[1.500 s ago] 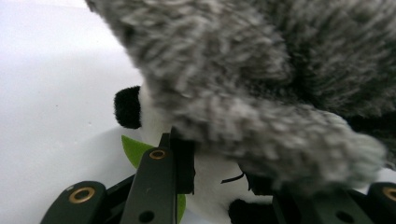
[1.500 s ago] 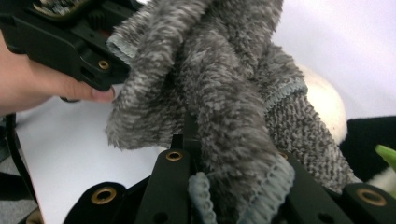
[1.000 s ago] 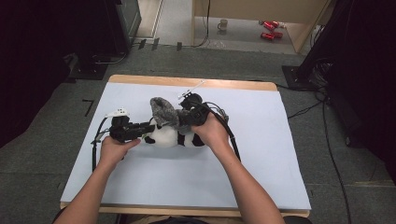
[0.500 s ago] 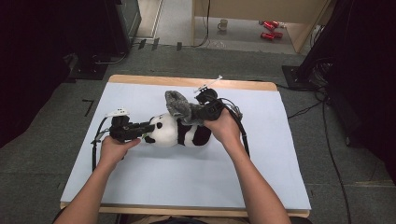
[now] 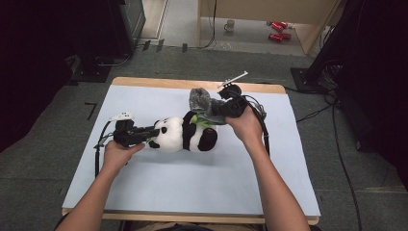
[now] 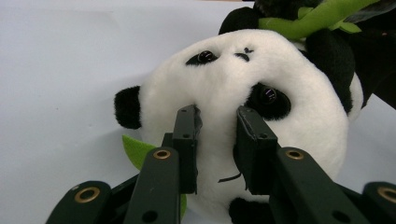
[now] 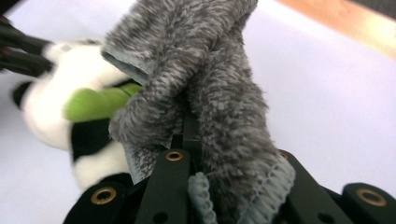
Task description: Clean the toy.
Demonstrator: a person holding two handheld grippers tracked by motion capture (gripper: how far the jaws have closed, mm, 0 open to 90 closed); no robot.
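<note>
Surface: pale blue table top with a wooden rim, grey carpet floor around it, dark room at both sides.
Background: wooden furniture at the far end, a mug and two red items on the floor beyond the table.
Panda toy: black and white plush panda lying on its side near the table's middle, head to the left, body to the right; green plush bamboo across its chest.
Panda in left gripper view: face fills the frame, both eyes visible, one black ear at left, a green leaf under the head.
Left gripper: left gripper held level at the left of the panda, pointing right at the head.
Left jaws: clamped on the plush of the panda's face, white fur pinched between the two pads, just below one eye.
Grey cloth: fuzzy grey cloth, a small garment or sock by the look, bunched up just past the panda's body on the far side, lifted off the table.
Right gripper: right gripper at the far right of the panda, above the table.
Right jaws: clamped on the grey cloth, which drapes over them and hides the tips; ribbed hem hangs at the near edge.
Hands: left hand and right hand each wrap a gripper handle; cables trail off both.
</note>
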